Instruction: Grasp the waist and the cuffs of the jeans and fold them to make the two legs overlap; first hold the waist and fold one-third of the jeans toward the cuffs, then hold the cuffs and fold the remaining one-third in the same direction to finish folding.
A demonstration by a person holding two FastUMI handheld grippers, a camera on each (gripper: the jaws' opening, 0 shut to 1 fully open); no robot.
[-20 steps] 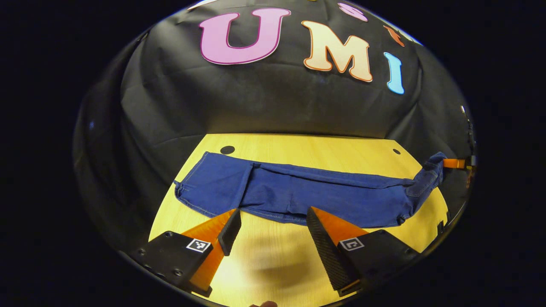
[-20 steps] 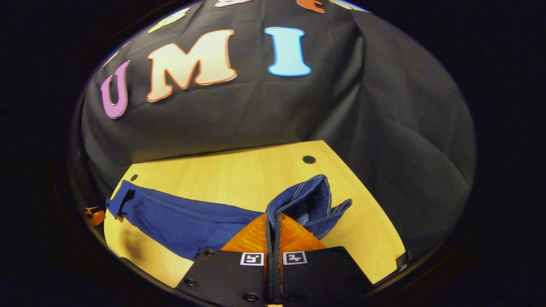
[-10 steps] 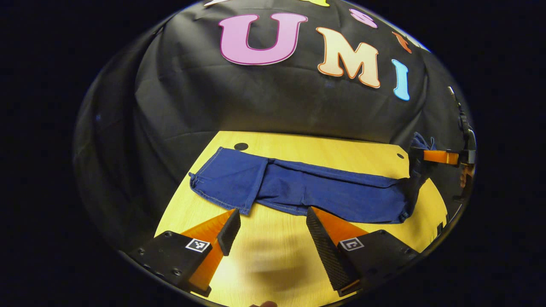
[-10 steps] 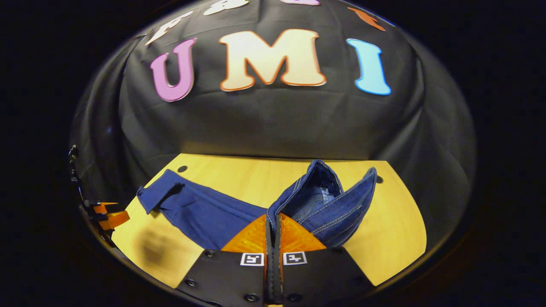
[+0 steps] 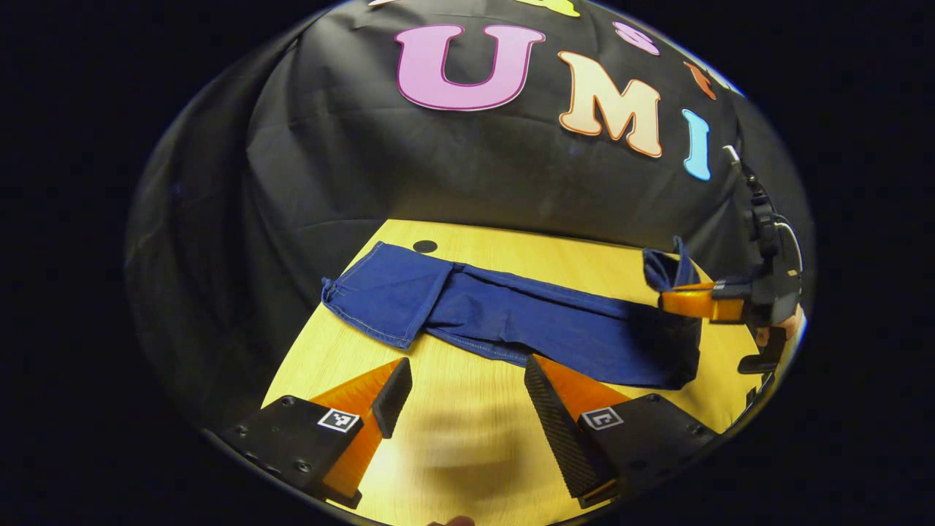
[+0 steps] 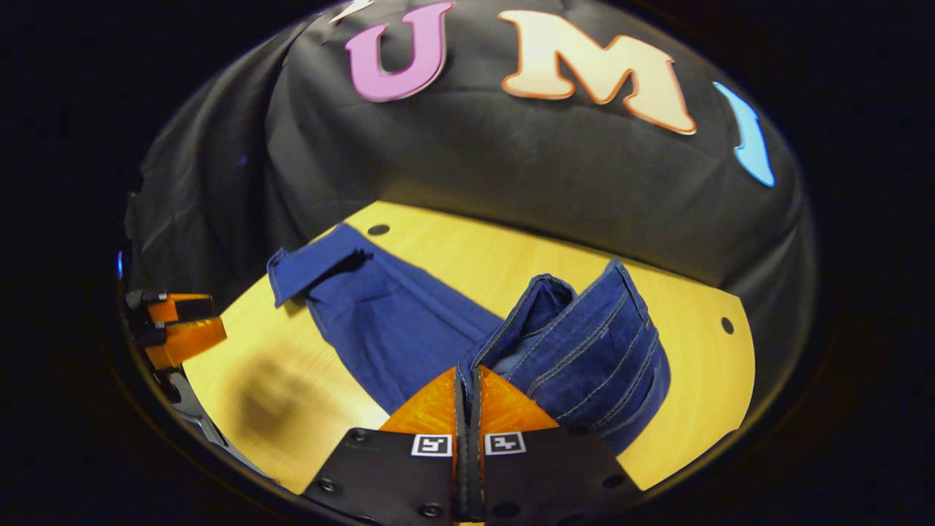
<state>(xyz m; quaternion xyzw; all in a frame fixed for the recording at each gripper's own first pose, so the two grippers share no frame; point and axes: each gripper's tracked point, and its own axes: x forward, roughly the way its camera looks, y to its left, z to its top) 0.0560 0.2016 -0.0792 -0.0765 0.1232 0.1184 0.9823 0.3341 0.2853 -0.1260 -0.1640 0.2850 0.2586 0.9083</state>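
In the left gripper view, my left gripper (image 5: 467, 398) hangs wide open over the smooth yellow wooden table (image 5: 467, 453), gripping nothing. The long blue denim jeans (image 5: 511, 321) lie flat across the table just beyond its ribbed fingertips. At the far end, the right gripper (image 5: 668, 301) lifts the waist.

In the right gripper view, my right gripper (image 6: 467, 380) is clamped tight on the stitched, bunched waistband (image 6: 584, 351), held above the table (image 6: 687, 336).
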